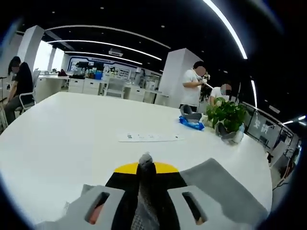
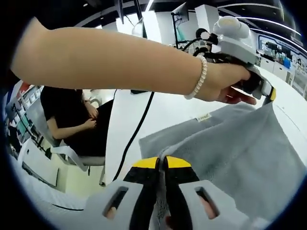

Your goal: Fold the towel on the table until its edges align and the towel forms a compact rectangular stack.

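1. Right, my left hand-held gripper [image 1: 145, 201] is clenched on the grey towel [image 1: 225, 189], lifted over the white surface [image 1: 72, 139].
2. My right hand-held gripper [image 2: 163, 191] pinches another towel edge.
3. Fold under way, I'd say; aligning and stacking remain.

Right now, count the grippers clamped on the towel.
2: the right gripper pinches the grey towel at its near edge; the left gripper, in the person's hand, grips its far corner.
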Action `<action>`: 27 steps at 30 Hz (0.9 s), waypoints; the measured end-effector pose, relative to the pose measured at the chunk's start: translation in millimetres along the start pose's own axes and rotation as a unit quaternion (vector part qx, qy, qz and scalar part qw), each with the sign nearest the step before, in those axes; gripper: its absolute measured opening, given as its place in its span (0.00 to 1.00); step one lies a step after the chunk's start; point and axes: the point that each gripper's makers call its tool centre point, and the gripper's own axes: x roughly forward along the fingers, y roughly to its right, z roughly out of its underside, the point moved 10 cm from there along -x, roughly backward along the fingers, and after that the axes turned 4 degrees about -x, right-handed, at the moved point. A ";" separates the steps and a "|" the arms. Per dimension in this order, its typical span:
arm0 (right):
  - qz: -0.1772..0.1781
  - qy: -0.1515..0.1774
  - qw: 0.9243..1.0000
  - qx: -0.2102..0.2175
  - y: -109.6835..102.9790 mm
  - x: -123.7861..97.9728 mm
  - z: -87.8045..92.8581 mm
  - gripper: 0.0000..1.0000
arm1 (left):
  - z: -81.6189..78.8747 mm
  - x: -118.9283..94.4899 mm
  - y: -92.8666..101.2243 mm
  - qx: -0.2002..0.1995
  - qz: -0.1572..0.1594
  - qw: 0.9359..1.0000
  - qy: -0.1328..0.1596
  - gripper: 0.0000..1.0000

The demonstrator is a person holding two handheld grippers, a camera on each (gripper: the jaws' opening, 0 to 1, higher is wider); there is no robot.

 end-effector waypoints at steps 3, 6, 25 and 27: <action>-0.005 0.010 1.000 -0.003 -0.4 2.1 -1.5 0.05 | 3.1 -6.1 -4.1 -0.016 -0.003 1.000 0.001 0.13; -0.010 0.021 1.000 -0.018 -1.1 -0.7 -2.9 0.09 | 6.4 -17.2 -8.1 -0.026 -0.010 1.000 0.006 0.13; 0.129 -0.001 0.990 -0.065 87.1 -122.1 22.3 0.25 | 40.9 -146.7 44.4 0.020 -0.091 0.996 0.004 0.17; 0.147 -0.012 0.987 -0.069 101.8 -132.9 26.3 0.26 | 48.6 -157.4 48.4 0.000 -0.103 0.995 -0.003 0.18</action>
